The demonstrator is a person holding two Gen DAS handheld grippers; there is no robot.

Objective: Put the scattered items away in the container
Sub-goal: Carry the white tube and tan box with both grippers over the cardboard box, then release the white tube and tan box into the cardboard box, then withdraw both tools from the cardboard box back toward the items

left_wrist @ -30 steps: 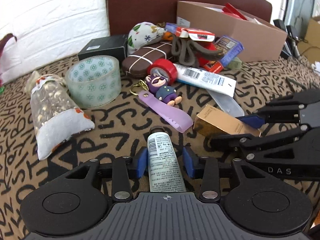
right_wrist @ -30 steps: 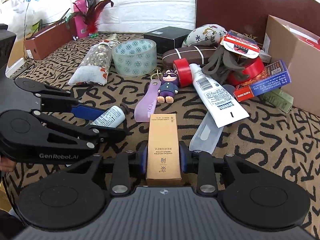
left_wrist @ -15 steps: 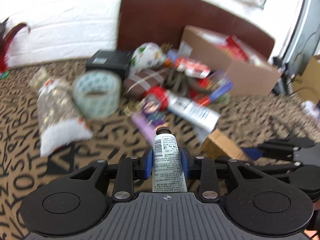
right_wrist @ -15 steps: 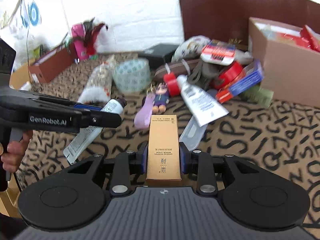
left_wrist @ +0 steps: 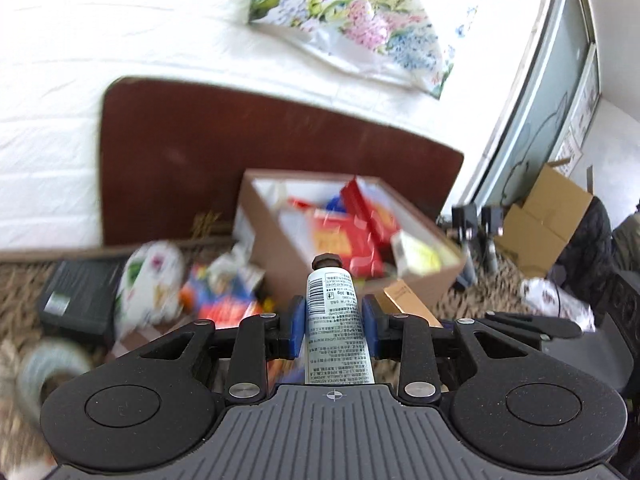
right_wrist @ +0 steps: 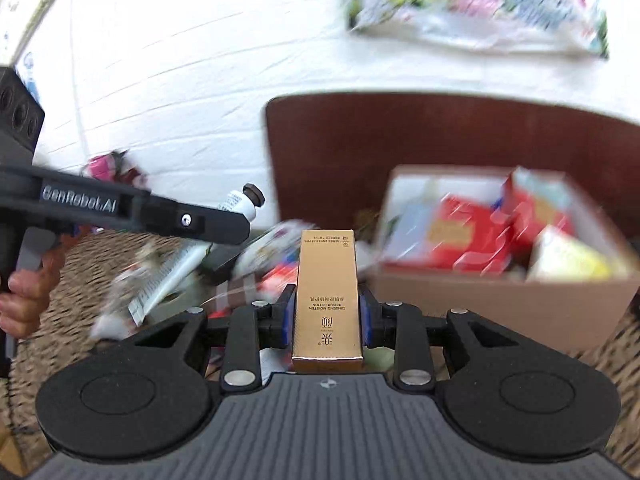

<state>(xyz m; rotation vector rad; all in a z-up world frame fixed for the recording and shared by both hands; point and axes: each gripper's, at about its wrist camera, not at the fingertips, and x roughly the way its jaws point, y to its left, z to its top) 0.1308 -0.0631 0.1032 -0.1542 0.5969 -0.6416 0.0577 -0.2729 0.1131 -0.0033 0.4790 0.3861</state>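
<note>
My left gripper is shut on a white tube with a dark cap and holds it in the air, pointing at the open cardboard box. My right gripper is shut on a gold carton, raised in front of the same box, which holds several red and yellow packets. The left gripper and its tube show at the left of the right wrist view. The gold carton shows right of the tube in the left wrist view.
Blurred items lie on the patterned cloth left of the box: a black box, a floral pouch, a tape roll, a colourful packet. A brown headboard stands behind. Another cardboard box sits far right.
Both grippers have lifted from the cloth with their items and risen toward the cardboard box, whose inside now shows. The left gripper closed on the tube a second ago.
</note>
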